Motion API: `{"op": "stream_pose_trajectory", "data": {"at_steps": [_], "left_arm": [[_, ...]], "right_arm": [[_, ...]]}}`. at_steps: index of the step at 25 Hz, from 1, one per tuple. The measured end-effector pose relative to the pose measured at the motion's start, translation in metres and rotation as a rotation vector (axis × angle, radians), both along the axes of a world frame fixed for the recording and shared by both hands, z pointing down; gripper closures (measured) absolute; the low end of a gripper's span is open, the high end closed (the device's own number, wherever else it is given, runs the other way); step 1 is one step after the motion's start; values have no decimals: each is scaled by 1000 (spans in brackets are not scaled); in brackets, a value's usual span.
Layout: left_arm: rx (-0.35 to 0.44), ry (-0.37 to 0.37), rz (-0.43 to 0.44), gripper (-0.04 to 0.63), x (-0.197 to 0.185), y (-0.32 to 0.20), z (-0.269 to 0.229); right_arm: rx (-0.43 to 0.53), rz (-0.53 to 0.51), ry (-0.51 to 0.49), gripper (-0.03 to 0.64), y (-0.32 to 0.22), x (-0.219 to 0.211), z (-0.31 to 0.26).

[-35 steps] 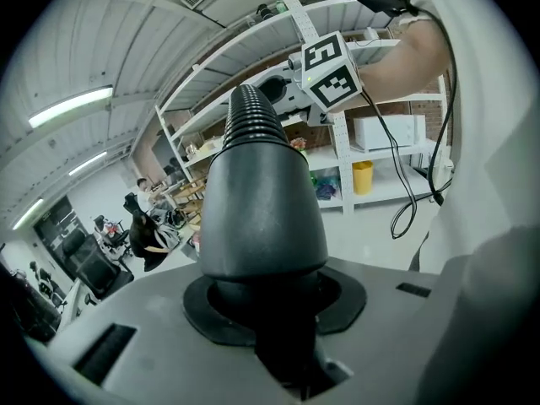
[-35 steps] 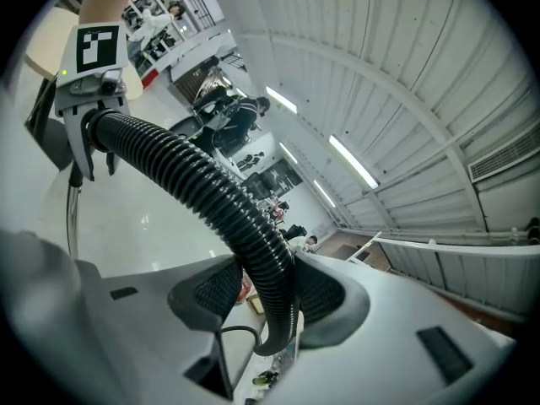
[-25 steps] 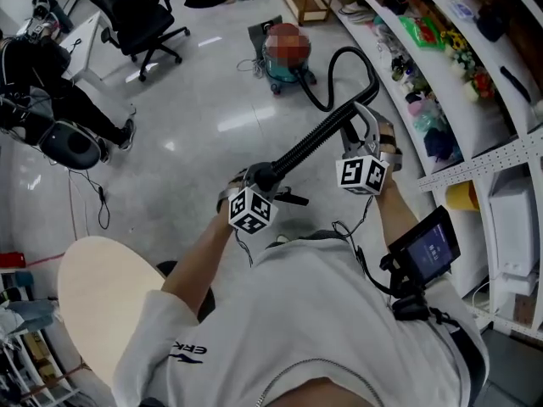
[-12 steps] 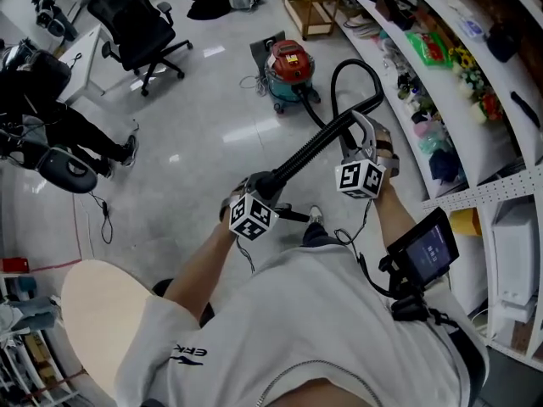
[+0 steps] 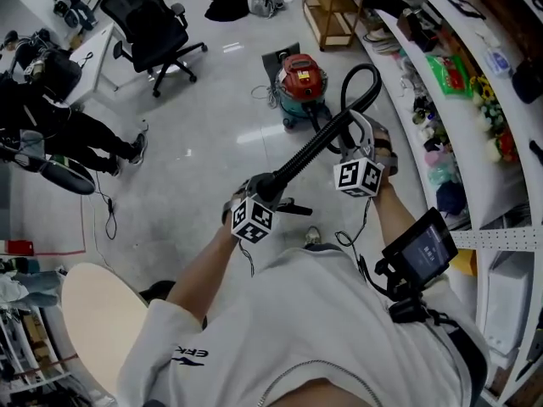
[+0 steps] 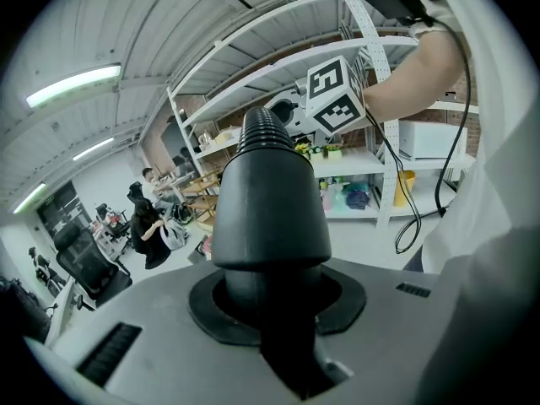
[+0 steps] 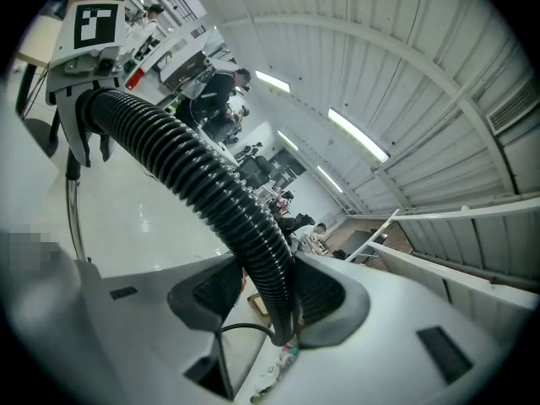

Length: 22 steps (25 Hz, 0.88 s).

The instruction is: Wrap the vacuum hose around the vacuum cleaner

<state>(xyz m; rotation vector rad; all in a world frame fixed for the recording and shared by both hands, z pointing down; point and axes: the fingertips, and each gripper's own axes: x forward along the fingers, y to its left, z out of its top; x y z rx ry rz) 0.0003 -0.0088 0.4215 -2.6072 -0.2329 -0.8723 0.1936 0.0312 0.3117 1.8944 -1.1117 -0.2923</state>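
The jaws of the left gripper [image 6: 268, 306] are closed on the smooth black end piece [image 6: 270, 201] of the vacuum hose [image 7: 198, 171], and this piece stands up between them and fills the gap. The jaws of the right gripper [image 7: 272, 298] are closed on the ribbed part of the same hose, with one pad pressing on each side. Between the two grippers the hose is stretched almost straight, in the air in front of the person. Beyond the right gripper it rises, makes one open loop and comes down to the base of the vacuum cleaner [image 5: 299, 81]. The cleaner, red on top and teal below, stands on the floor [image 5: 212, 134], well apart from both grippers. An office chair [image 5: 157, 28] stands farther left, and shelves [image 5: 475, 83] run along the right.
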Motion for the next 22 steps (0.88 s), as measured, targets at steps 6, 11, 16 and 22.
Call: {"op": "stream_pose_trajectory", "data": {"at_steps": [6,11,16,22], "left_arm": [[6,-2,-39,511,44,-17,-5],[-9,-5,-51,511,70,-37,-5],[-44,4,-61,511,99,-69,-3],[-74,20,-66,511,125,-120,-3]], "right_arm": [[9,-30,-17,426,-22,46,0],[13,-35,-27,426,-45,73,3],[11,-34,-27,426,-84,103,5],[-9,-34,-27,426,-139,130,8]]}}
